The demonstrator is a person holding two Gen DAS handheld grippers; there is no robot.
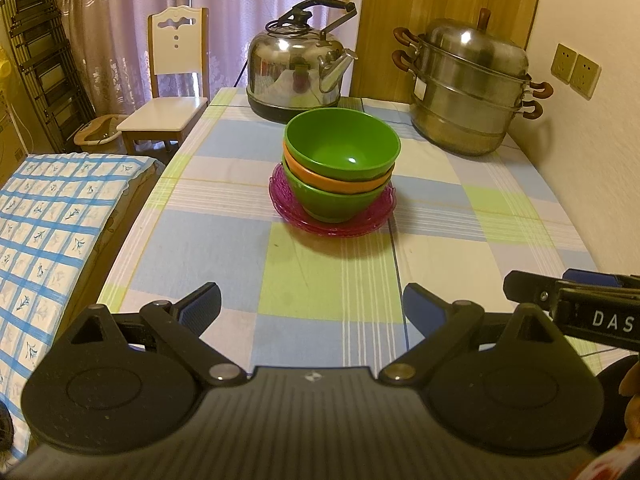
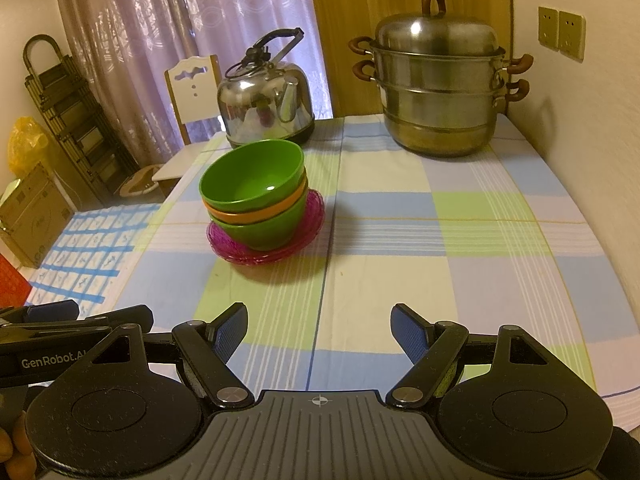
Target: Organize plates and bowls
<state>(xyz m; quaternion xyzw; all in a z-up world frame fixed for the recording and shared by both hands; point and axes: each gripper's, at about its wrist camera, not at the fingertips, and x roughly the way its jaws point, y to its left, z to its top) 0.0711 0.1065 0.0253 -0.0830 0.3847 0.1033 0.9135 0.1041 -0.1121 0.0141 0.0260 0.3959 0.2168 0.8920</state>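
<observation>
Nearest the cameras, the left gripper (image 1: pixel 312 308) and the right gripper (image 2: pixel 319 330) hover with jaws spread wide, holding nothing, above the checked blue, green and white tablecloth (image 2: pixel 400 248). Bare cloth lies between them and the stack at mid-table: three nested plastic bowls, green top bowl (image 1: pixel 342 144), orange bowl (image 1: pixel 340 180) and green bottom bowl (image 1: pixel 336 200), on magenta glass plates (image 1: pixel 332 220). Beyond stand one steel kettle (image 1: pixel 296 60) and one tiered steel steamer pot (image 1: pixel 468 84) at the far edge.
</observation>
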